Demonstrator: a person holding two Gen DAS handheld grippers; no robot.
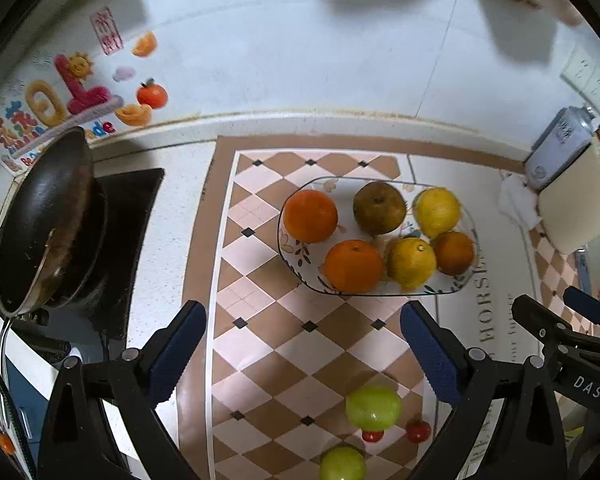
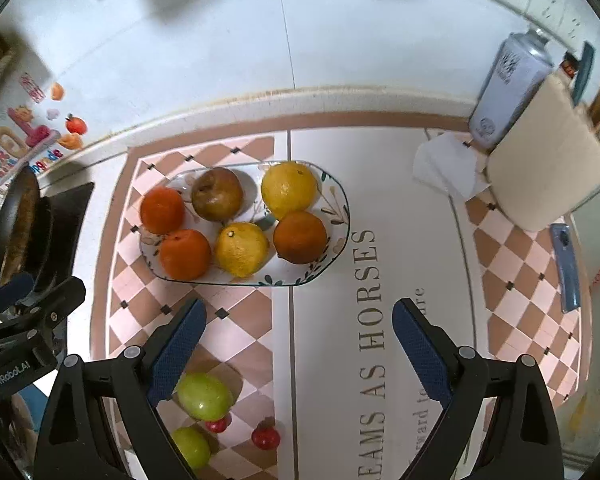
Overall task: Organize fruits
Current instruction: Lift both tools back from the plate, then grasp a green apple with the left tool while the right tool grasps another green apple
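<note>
Glass plate [image 2: 340, 236] full, checkered mat [image 2: 236, 332] bare between wide-spread fingers [image 2: 180, 350]

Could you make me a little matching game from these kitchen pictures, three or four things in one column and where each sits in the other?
Things:
1. brown pear
2. green apples
3. spray can
4. frying pan

Places:
A. on the stove at the left
B. on the glass plate among oranges and lemons
C. by the wall, behind the cutting board
D. loose on the checkered mat, beside small red fruits

Pairs: 1-B, 2-D, 3-C, 4-A
</note>
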